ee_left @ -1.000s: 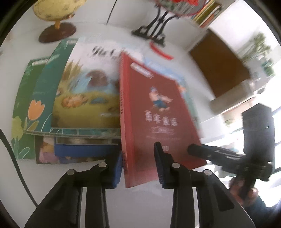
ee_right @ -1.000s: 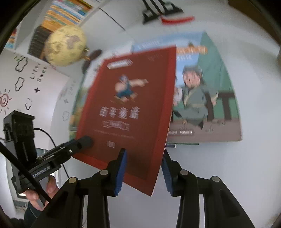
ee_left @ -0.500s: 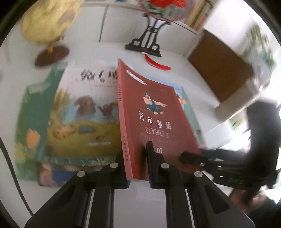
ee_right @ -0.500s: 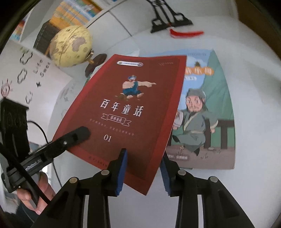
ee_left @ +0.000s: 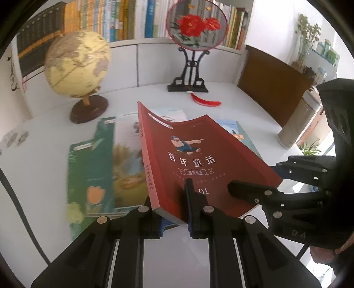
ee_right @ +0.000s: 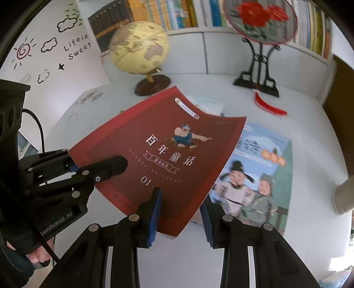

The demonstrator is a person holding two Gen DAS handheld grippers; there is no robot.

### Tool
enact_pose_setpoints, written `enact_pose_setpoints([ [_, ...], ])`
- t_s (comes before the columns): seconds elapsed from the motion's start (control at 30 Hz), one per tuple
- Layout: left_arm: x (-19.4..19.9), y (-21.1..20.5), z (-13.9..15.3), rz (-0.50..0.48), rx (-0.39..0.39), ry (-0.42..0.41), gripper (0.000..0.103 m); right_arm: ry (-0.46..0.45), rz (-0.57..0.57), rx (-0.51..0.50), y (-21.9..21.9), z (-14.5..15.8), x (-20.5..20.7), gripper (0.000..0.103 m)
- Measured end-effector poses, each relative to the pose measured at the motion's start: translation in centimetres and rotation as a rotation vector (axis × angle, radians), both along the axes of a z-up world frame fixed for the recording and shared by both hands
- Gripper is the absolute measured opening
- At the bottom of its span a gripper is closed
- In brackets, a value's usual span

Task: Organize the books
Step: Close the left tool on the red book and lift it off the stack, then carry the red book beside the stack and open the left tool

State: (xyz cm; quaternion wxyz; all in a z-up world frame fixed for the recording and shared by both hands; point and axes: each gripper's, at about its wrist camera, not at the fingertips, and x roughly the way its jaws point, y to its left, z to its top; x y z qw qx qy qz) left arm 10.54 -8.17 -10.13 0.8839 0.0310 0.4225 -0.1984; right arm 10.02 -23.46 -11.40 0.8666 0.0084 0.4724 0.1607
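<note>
While clamped on the near left corner of the red book (ee_left: pixel 188 155), close to the spine, left tool (ee_left: pixel 173 212) almost fully closed, 1 pad on the front cover and 1 under the back. Right tool (ee_right: pixel 180 212) narrowly open around the near right corner of that same book, jaws just lately closing, 1 blue pad on the cover and the other behind the page edge, apparently pressing. Seen from the left wrist as 2 black fingers, 1 above the cover and 1 below it.

Held up off the white worktop (ee_left: pixel 44 166) by these 2 grips, with the far edge raised, the cover facing up and the middle sagging into a shallow curve. White lettering, a small cartoon figure and "01" on the front.

Underneath on the worktop, left of the red book, a green book (ee_left: pixel 88 168) with a tulip and a second picture book lying on top of it, both blurred. To the right, flat on the worktop, a book with 2 robed figures (ee_right: pixel 254 183) on the cover.

Farther back, a yellow globe (ee_left: pixel 77 64) on a dark round foot, a round fan with red flowers (ee_left: pixel 197 26) on a black stand, and a red tassel (ee_left: pixel 205 100) lying just in front of that stand. Behind those, a bookshelf (ee_left: pixel 110 20) packed with upright spines. At the lower left of the right wrist view, a hand (ee_right: pixel 39 254) around the left tool's handle.
</note>
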Motion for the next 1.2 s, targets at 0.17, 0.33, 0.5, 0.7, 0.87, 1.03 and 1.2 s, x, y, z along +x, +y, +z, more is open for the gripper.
enact_pose_setpoints([
  [0.17,-1.3,5.3,2.1,0.027,0.016,-0.06,0.012,-0.052,0.041,-0.049,6.4,1.7,-0.7,0.033],
  [0.33,-1.9,11.9,4.5,0.101,0.023,-0.123,0.012,-0.108,0.103,-0.056,12.7,3.7,-0.8,0.033],
  [0.5,-1.7,17.8,4.6,0.187,0.049,-0.145,0.012,-0.15,0.171,-0.038,19.1,4.8,0.0,0.033],
  [0.7,-0.7,23.0,3.1,0.272,0.059,-0.123,0.012,-0.149,0.245,-0.034,25.8,3.7,2.1,0.033],
  [0.87,0.2,25.9,0.8,0.316,0.058,-0.089,0.013,-0.117,0.271,-0.022,29.7,2.0,4.1,0.033],
  [1.03,1.3,27.8,-1.8,0.339,0.018,-0.028,0.013,-0.065,0.277,-0.022,31.7,-0.1,5.8,0.033],
  [1.2,1.4,28.3,-3.4,0.35,0.013,-0.003,0.014,-0.027,0.278,-0.028,32.9,-1.8,6.6,0.033],
])
